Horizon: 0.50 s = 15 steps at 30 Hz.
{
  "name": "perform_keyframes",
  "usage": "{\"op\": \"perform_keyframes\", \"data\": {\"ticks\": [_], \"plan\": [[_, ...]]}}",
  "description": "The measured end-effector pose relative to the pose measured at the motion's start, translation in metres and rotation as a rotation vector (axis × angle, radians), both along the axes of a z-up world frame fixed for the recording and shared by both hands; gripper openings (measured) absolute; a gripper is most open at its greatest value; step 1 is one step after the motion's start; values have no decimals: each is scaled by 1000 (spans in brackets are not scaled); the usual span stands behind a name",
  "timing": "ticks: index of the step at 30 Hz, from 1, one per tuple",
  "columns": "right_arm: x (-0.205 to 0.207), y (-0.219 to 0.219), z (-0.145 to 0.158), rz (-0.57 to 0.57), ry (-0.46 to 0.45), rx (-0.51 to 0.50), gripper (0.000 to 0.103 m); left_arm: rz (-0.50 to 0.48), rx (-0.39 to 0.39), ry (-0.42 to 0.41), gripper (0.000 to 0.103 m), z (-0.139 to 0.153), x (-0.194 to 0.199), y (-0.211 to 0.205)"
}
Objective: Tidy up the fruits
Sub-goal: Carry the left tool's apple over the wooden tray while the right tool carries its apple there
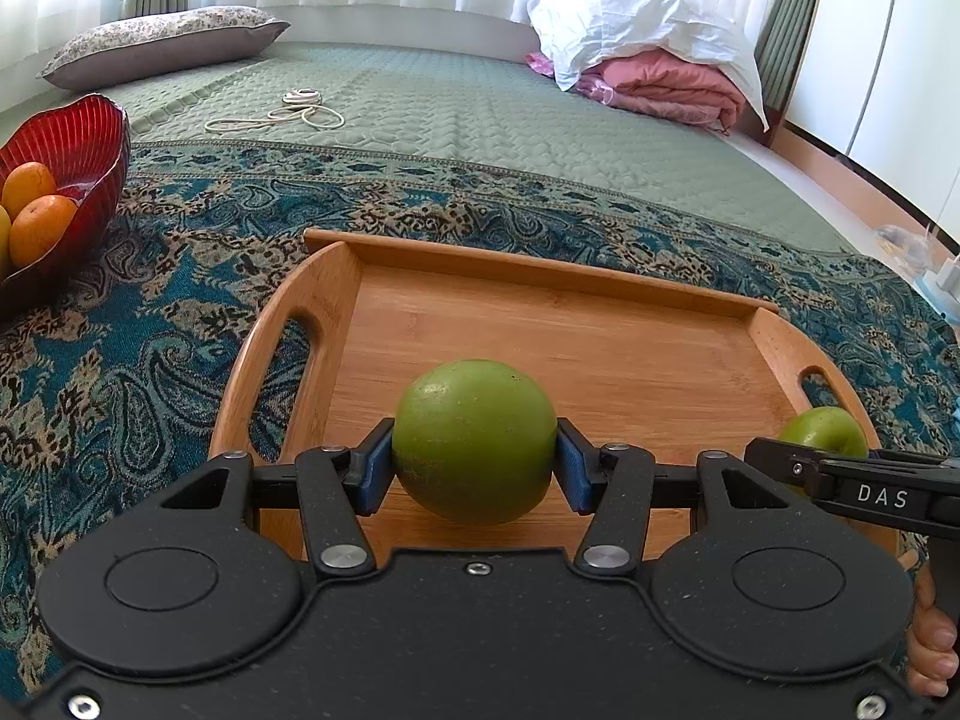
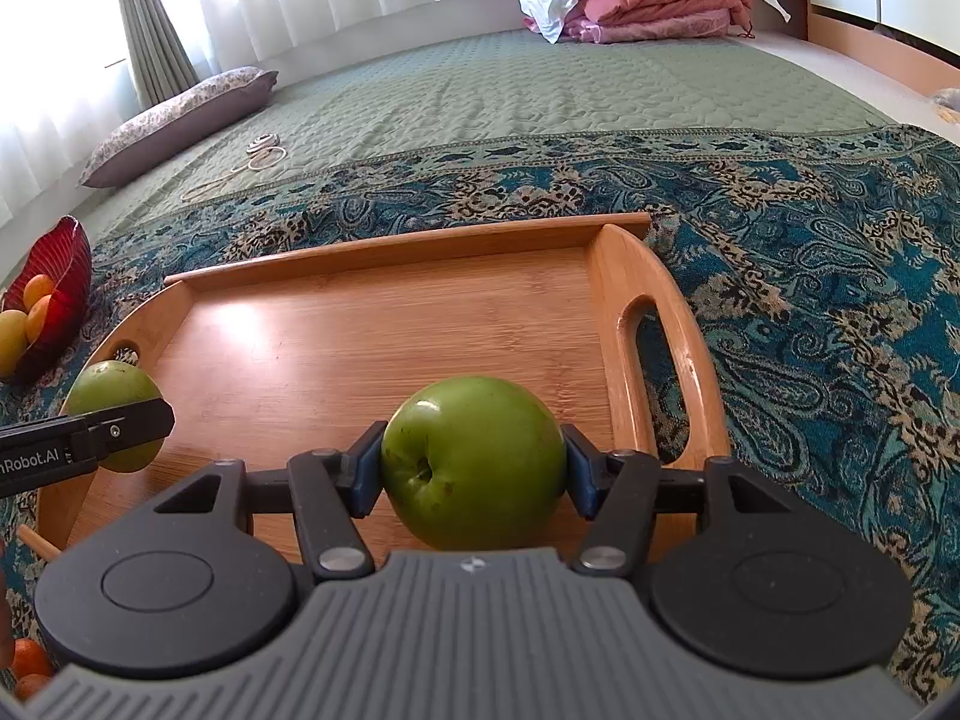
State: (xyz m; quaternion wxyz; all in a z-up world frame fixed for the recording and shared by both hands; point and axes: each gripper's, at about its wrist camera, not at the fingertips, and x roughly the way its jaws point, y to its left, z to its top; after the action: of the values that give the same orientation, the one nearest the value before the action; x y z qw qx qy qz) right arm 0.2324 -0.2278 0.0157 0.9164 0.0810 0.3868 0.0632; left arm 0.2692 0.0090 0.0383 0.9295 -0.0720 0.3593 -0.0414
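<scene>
My left gripper (image 1: 474, 468) is shut on a green apple (image 1: 474, 441) over the near left part of a wooden tray (image 1: 540, 276). My right gripper (image 2: 474, 468) is shut on a second green apple (image 2: 474, 459) over the near right part of the same tray (image 2: 390, 246). Each view shows the other gripper's apple at its edge: the right one in the left wrist view (image 1: 825, 429), the left one in the right wrist view (image 2: 114, 390). A red glass bowl (image 1: 78, 138) with oranges (image 1: 39, 225) stands to the left of the tray; it also shows in the right wrist view (image 2: 63, 264).
The tray lies on a blue paisley cloth (image 1: 150, 312) on a green quilted bed. A white cord (image 1: 282, 117), a patterned pillow (image 1: 162, 45) and folded pink and white bedding (image 1: 654, 54) lie farther back. More oranges (image 2: 27, 666) show at the lower left of the right wrist view.
</scene>
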Motion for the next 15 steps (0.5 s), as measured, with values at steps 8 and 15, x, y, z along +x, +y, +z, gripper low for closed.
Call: {"op": "perform_keyframes", "data": {"ticks": [8,15], "plan": [[-1,1,0,4,-3,-11,62,6,5,13,51,-4,0,1],[-1,2,-1,6,-3,-11,62,10,5,20,51,-6,1,2]]}}
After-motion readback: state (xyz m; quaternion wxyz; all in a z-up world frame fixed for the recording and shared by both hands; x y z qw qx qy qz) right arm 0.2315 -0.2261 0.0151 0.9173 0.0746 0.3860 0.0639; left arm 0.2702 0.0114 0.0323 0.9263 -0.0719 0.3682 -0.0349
